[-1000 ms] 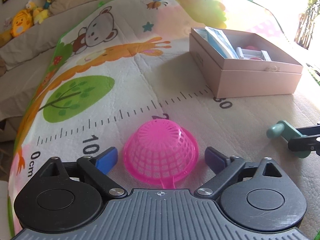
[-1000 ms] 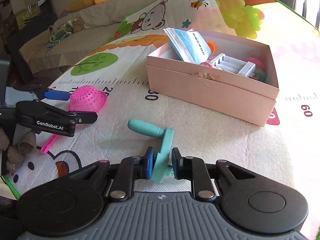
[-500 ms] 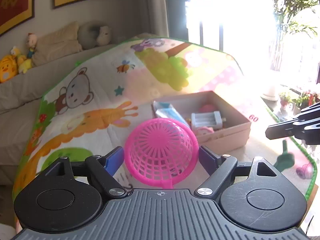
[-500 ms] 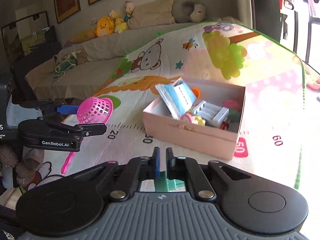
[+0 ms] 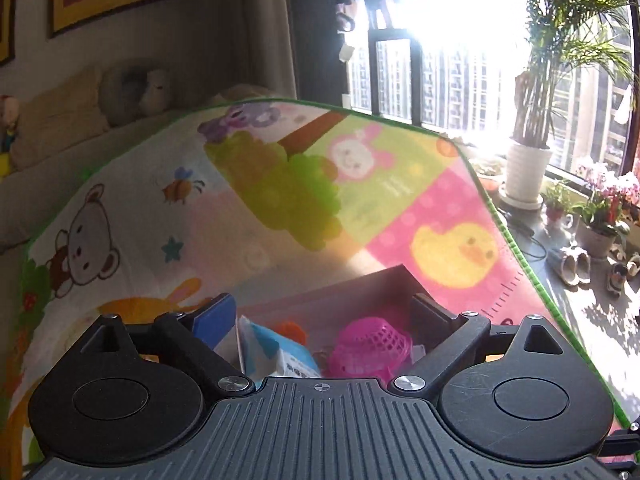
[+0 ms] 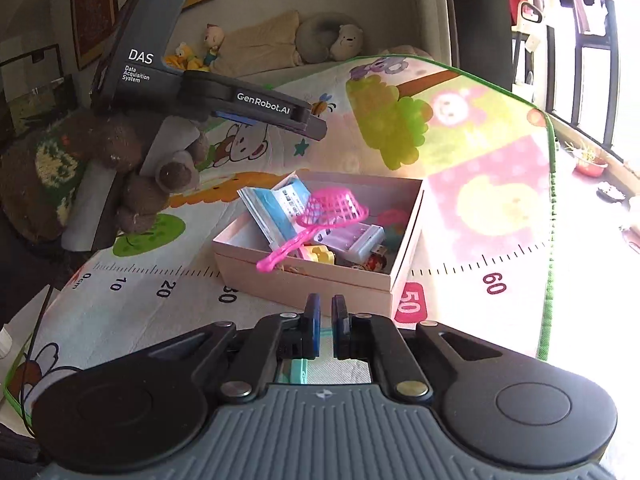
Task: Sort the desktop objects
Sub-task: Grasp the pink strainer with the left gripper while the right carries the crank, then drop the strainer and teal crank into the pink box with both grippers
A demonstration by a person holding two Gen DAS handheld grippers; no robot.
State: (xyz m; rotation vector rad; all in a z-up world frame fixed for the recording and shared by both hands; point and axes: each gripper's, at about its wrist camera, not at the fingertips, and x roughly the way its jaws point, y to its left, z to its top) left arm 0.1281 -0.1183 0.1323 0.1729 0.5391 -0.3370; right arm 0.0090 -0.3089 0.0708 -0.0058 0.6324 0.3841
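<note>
Pink strainer (image 6: pixel 334 208): dropping into pink box (image 6: pixel 308 280), left gripper (image 5: pixel 324 316) just spread, empty. Right gripper (image 6: pixel 326 320) clenched on teal piece (image 6: pixel 298 370); carry it over box before releasing.

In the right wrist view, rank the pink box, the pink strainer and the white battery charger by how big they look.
1. pink box
2. pink strainer
3. white battery charger

The strainer sits higher and slightly nearer than the charger, so that gap is less sure.

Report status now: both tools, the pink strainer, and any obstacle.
Left tool just opened, empty. Pink strainer released over the pink box, not settled. Right tool shut on teal handle piece. No obstacle seen.
</note>
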